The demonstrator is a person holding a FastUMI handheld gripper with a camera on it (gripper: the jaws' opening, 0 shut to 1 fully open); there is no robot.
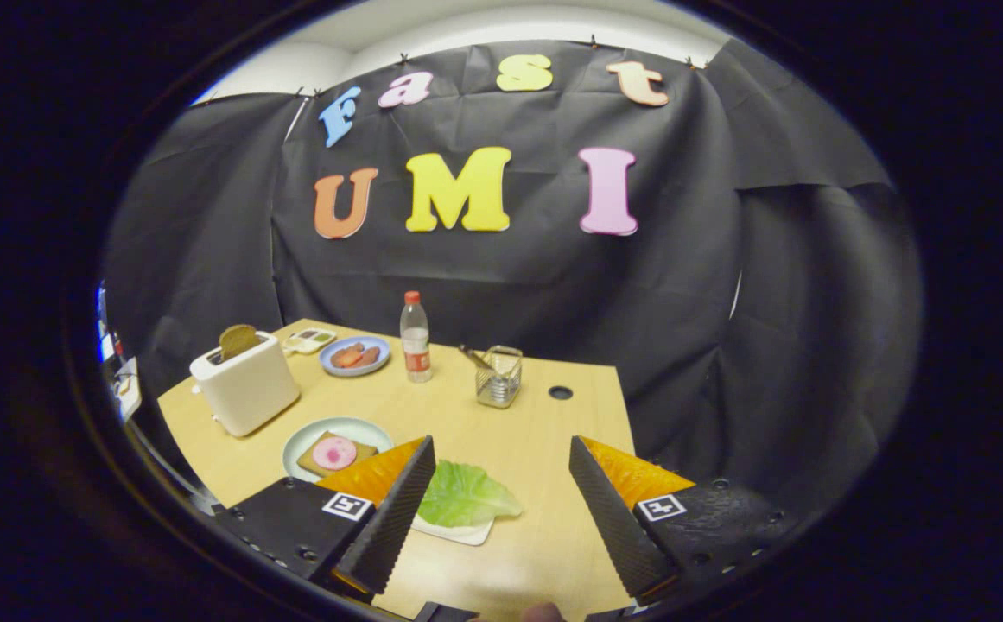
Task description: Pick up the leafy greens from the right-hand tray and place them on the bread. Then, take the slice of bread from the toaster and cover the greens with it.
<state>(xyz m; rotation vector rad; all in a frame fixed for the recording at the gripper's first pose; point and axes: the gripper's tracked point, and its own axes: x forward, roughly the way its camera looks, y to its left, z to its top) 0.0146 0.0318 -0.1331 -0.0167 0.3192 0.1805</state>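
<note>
Black cloth hangs behind a pale wooden worktop [518,432] that fills the lower middle of the frame. Low in the frame the tool [497,510] hangs above it with its fingers wide apart and nothing between them. The leafy greens [466,497] lie on a small white tray [466,531] just beside the left finger, partly tucked behind it. Left of that, a plate [337,429] carries the bread [333,456] with a pink slice on top. Further up and left stands the white toaster [246,380] with a slice of bread [238,339] poking out. By my reading, the first step is only starting: the greens lie untouched. Next the tool needs to shift left and drop so both fingers straddle the leaf, then close gently on it.
</note>
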